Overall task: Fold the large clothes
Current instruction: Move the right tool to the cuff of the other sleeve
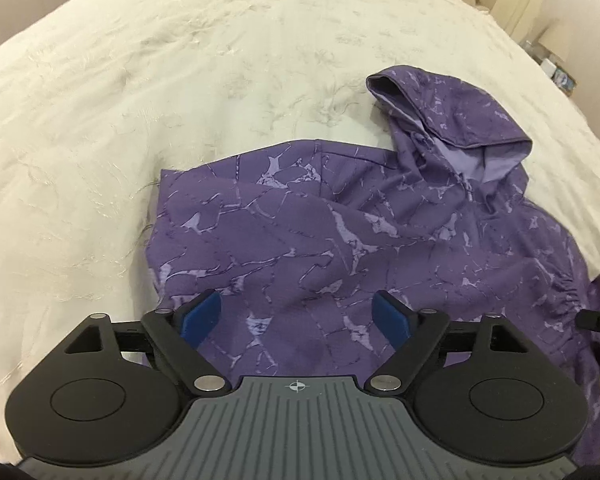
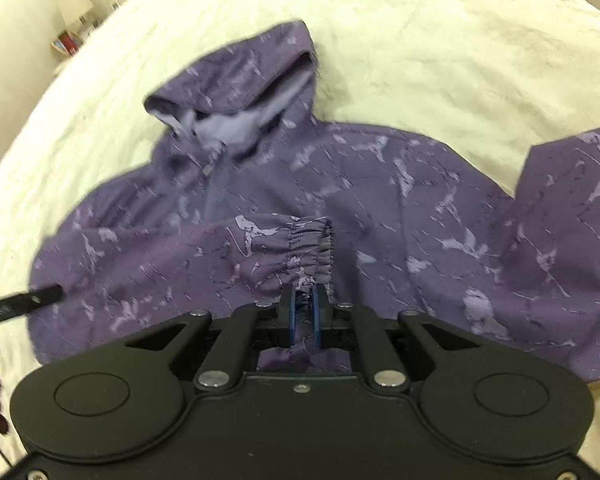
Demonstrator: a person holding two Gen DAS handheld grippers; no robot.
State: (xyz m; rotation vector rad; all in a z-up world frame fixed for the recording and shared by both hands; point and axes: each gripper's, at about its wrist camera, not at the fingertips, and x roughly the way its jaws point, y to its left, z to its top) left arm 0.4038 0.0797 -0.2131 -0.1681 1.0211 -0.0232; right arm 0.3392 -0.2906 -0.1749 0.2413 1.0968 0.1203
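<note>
Left hand-held gripper [image 1: 296, 316] agape over hoodie [image 1: 340, 220] | right hand-held gripper [image 2: 303, 304] pinching cuff [image 2: 312, 248]

— Where's my left wrist view? 
— Close above the purple hoodie [image 1: 340, 232], looking steeply down, hood upper right. 
— My right wrist view? 
— Equally near, hood upper left. Both share hoodie and cream bedspread [image 2: 440, 40].

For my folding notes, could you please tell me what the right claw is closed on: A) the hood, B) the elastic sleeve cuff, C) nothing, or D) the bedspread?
B: the right claw has its blue pads pinched together on the gathered elastic cuff of the purple jacket.
</note>
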